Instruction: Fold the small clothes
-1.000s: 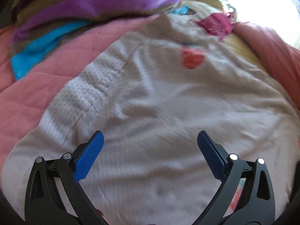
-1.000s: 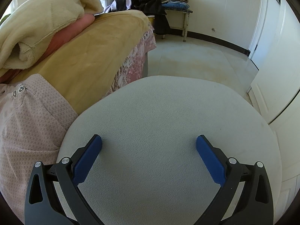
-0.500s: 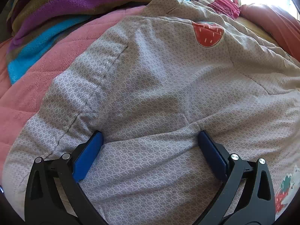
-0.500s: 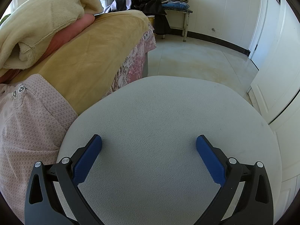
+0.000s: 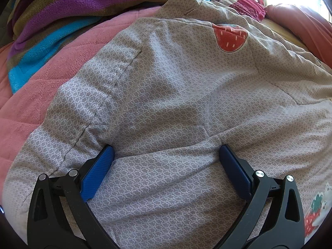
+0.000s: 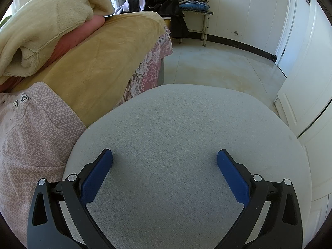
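Left tongs [image 5: 166,155] and right tongs [image 6: 165,161] both apart, over patterned garment [image 5: 176,103] and grey tabletop [image 6: 186,134].

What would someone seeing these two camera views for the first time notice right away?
In the left wrist view, a small grey patterned garment fills the frame, with a red strawberry patch near its top and the open left gripper pressed into the cloth. Behind it lies a striped purple and blue blanket. In the right wrist view, the open right gripper sits over a pale round table beside a tan-covered bed.
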`<state>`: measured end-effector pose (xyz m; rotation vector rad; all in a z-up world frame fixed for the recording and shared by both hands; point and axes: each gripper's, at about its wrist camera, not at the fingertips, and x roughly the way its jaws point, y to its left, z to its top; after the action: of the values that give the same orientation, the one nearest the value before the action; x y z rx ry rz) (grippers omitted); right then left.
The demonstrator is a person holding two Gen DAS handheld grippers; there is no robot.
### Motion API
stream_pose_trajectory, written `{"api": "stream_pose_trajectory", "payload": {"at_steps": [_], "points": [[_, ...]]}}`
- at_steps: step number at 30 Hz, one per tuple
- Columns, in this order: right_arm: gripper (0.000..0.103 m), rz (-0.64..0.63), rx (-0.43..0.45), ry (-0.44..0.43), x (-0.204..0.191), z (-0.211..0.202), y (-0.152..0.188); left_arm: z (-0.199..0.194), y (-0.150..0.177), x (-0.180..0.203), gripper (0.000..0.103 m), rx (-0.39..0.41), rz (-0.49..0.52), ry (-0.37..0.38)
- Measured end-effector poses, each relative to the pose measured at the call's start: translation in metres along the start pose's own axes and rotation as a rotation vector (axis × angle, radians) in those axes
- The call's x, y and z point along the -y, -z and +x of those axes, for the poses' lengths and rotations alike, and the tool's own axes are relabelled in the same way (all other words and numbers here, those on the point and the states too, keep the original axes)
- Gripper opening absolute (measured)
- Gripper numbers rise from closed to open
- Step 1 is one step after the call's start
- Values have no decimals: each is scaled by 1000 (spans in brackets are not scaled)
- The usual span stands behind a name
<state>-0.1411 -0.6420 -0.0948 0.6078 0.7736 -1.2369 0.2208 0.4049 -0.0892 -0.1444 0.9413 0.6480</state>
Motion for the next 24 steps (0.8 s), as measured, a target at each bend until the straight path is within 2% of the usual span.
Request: {"api": "stream_pose_trajectory", "payload": {"at_steps": [24], "points": [[99, -1, 0, 0, 0, 0, -1, 5, -4, -1, 95, 0, -1, 2]]}}
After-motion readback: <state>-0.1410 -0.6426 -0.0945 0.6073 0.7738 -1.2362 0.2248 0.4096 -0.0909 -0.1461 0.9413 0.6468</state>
